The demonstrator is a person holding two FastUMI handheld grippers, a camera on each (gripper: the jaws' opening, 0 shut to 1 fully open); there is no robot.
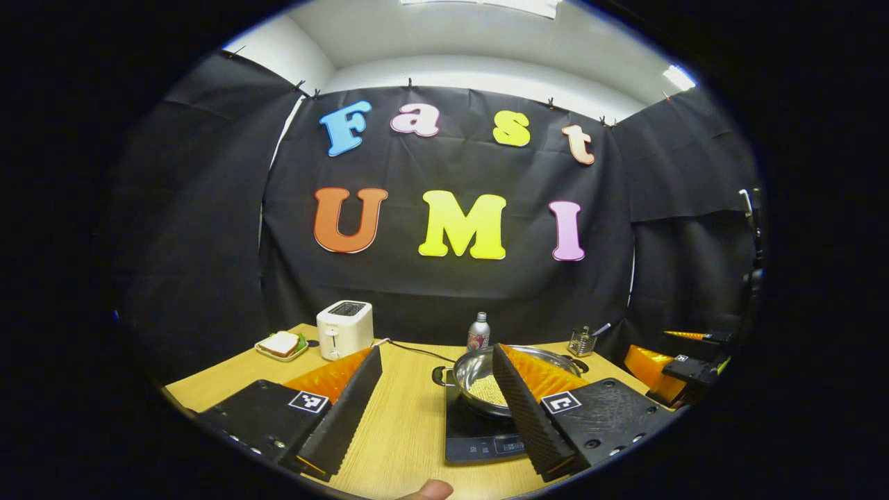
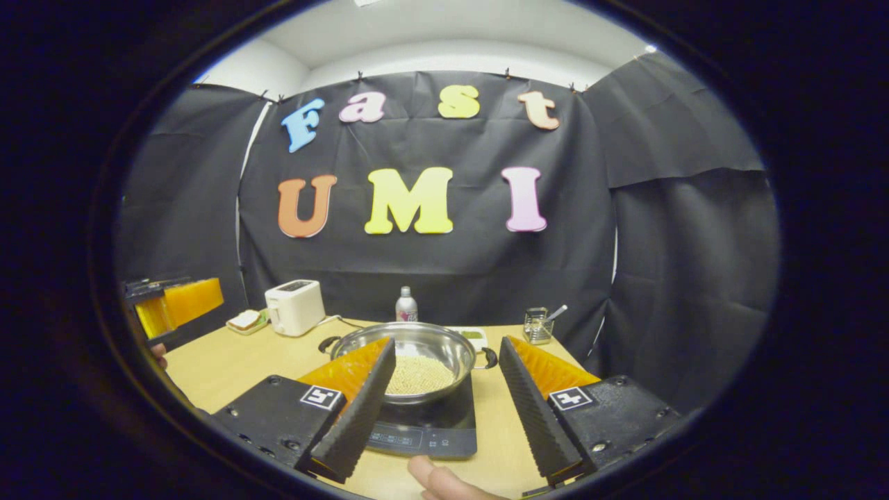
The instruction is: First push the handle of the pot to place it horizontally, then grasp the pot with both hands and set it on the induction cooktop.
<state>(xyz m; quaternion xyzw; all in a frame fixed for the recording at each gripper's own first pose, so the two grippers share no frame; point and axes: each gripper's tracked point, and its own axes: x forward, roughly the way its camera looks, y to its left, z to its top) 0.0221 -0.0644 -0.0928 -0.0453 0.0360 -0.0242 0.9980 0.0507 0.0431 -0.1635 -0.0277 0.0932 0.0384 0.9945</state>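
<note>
- Sitting on the induction cooktop [image 2: 427,423] is the pot [image 2: 417,361], a shallow steel pan with pale grains inside; the cooktop lies on the wooden desk [image 2: 229,361].
- Pot handles [image 2: 490,357] stick out to either side, one on the left rim and one on the right, so they lie level across the right gripper view.
- Judging from this, both steps look done: the handles are horizontal and the pot is on the cooktop.
- Left gripper [image 1: 437,410] has its fingers spread wide with nothing between them; it hangs above the desk, near the pot's left side.
- Right gripper [image 2: 444,410] is likewise spread wide and empty, with the pot and cooktop seen between its fingers, farther off.
- Neither gripper touches the pot, as far as can be seen.
- What seems left is only drawing both grippers away.
- Behind the pot stand a white toaster [image 2: 294,307], a plate with a sandwich [image 1: 281,345], a bottle [image 2: 406,305] and a small glass holder [image 2: 537,326].
</note>
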